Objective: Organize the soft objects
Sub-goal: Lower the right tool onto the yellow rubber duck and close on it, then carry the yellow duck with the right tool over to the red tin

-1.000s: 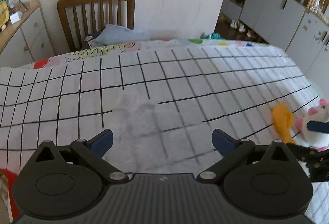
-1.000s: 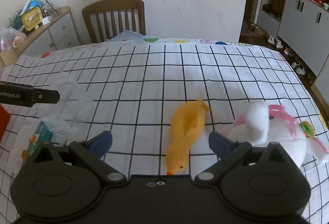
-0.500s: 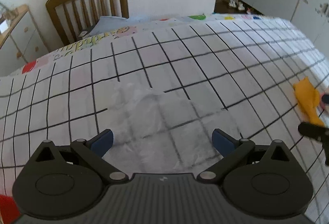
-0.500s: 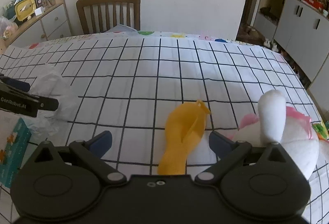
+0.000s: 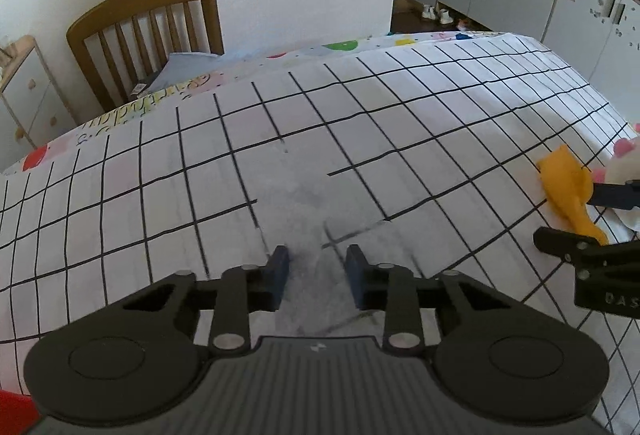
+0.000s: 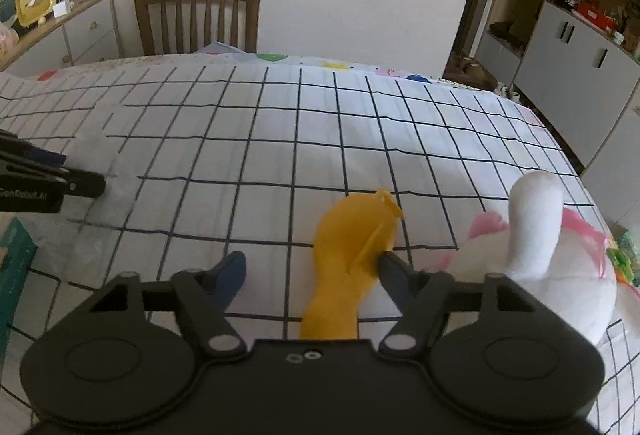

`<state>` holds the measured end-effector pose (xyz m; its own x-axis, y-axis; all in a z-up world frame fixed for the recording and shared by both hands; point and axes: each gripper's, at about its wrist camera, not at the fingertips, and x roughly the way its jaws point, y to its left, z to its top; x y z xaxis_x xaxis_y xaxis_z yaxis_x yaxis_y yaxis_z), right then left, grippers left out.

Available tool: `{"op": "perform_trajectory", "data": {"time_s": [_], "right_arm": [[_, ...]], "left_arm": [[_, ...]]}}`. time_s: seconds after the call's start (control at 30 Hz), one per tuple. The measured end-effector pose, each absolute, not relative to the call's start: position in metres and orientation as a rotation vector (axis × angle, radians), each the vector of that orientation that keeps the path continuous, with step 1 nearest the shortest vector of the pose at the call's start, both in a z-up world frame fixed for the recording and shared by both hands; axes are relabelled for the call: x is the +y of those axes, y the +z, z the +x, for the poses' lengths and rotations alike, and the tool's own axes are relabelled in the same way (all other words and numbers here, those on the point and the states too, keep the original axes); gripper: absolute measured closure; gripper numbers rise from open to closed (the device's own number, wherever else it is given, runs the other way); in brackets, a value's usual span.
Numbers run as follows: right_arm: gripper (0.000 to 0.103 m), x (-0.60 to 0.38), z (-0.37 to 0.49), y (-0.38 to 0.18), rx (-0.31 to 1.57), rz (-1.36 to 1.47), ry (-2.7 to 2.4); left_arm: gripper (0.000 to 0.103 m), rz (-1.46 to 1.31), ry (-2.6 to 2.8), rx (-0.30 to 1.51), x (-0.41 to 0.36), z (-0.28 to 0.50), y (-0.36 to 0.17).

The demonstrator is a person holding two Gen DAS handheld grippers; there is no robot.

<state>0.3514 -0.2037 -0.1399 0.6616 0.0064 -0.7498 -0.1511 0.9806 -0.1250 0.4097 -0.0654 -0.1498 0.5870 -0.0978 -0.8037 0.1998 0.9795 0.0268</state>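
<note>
Teal box (image 6: pixel 14 271) and cluttered dresser (image 6: pixel 60 31) appear only rightward.

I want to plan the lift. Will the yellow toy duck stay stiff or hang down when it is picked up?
The yellow duck looks flat and creased, so it will probably droop. It seems thin, likely light. The right gripper is closing around its middle, so both ends may hang.
</note>
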Motion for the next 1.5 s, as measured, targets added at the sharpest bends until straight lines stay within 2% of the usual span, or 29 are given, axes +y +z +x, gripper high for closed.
{"op": "perform_trajectory", "data": {"time_s": [0.03,0.1,0.13,0.2,0.4,1.0,1.5], "right_arm": [[0.039,-0.204,0.352,-0.14,0.843,-0.183,0.084],[0.054,-0.207,0.352,-0.141,0.838,-0.185,0.068],[0.058,-0.208,0.352,-0.141,0.833,-0.189,0.061],[0.076,-0.211,0.352,-0.141,0.821,-0.202,0.045],[0.088,-0.224,0.348,-0.136,0.787,-0.16,0.049],[0.09,-0.211,0.297,-0.078,0.725,-0.058,0.239],[0.09,-0.162,0.245,-0.013,0.689,-0.022,0.436]], "left_arm": [[0.084,0.12,-0.179,0.926,-0.067,0.409,-0.15],[0.086,0.123,-0.189,0.92,-0.07,0.407,-0.149],[0.087,0.123,-0.19,0.918,-0.071,0.406,-0.149],[0.09,0.116,-0.191,0.913,-0.072,0.405,-0.147],[0.092,0.075,-0.185,0.893,-0.071,0.401,-0.137],[0.092,-0.033,-0.217,0.835,-0.062,0.35,-0.086],[0.092,-0.099,-0.169,0.763,-0.009,0.268,-0.027]]}}
